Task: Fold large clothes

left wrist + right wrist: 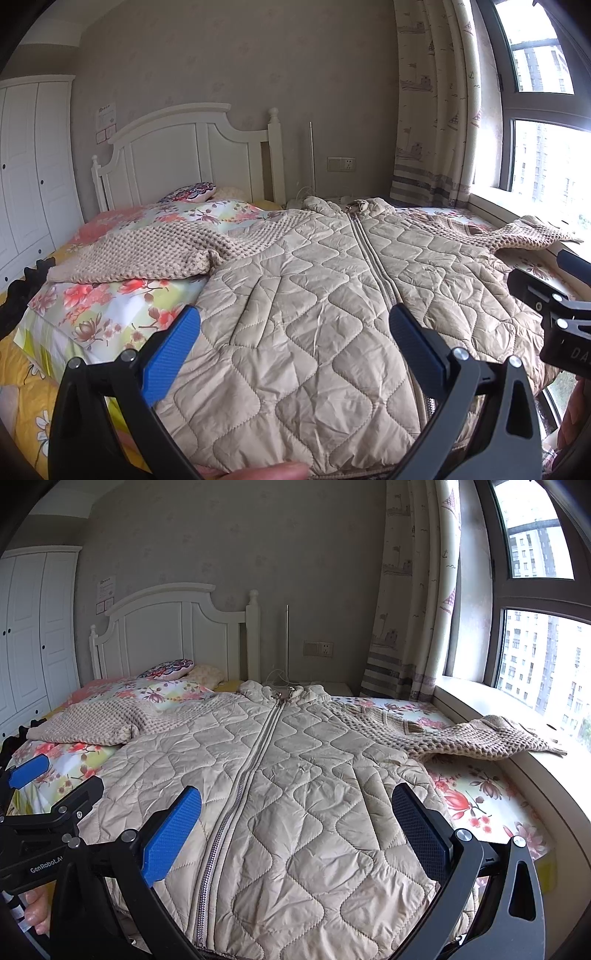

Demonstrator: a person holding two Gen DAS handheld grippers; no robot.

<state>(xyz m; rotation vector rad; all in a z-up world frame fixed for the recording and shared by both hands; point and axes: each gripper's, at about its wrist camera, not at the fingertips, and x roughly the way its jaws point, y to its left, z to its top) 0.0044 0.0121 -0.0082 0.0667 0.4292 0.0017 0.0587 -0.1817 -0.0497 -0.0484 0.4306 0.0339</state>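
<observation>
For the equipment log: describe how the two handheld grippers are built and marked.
Left gripper and right gripper match: curved black frames with silver bolts and textured blue finger pads. Seen from the right wrist camera, the left one's black body bears white "GenRobot.AI" lettering. No cables or sleeves are visible.

My two cameras sit low and close at the foot of the bed [110, 306], side by side, both seeing the jacket [295, 775] and headboard [192, 155].
</observation>
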